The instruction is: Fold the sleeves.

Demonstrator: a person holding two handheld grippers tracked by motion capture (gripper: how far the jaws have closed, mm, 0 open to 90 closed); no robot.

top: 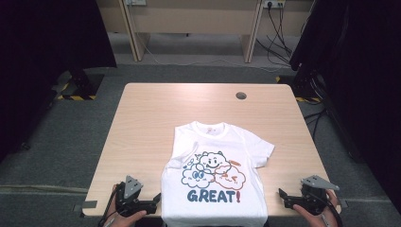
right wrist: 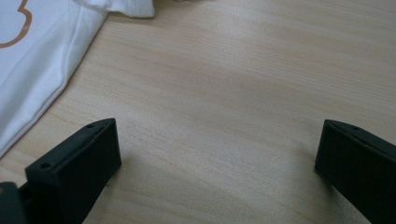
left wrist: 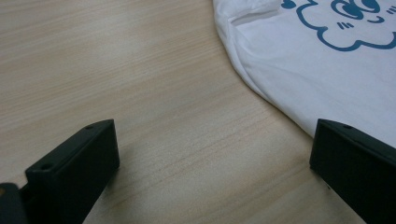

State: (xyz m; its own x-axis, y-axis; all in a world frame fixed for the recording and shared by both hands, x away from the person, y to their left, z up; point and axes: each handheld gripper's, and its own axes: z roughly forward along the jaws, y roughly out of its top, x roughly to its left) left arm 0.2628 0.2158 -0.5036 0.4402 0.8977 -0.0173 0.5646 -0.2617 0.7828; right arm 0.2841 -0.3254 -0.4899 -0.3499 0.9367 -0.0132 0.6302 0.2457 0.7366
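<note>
Left claw (top: 157, 198) spread, low beside T-shirt (top: 215, 189) | right claw (top: 282, 196) spread, on bare table (top: 142, 123)

I count one white T-shirt (top: 215, 175) on one wooden table (top: 146, 123). Its print carries three cartoon clouds (top: 213, 171) above one word, GREAT! (top: 213, 196). I see two grippers, the left gripper (top: 150, 204) and the right gripper (top: 286, 198). The tabletop has one round cable hole (top: 241, 95).

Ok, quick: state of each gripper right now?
Left gripper: open, holding nothing, beside the T-shirt.
Right gripper: open, holding nothing, over the bare table.
</note>
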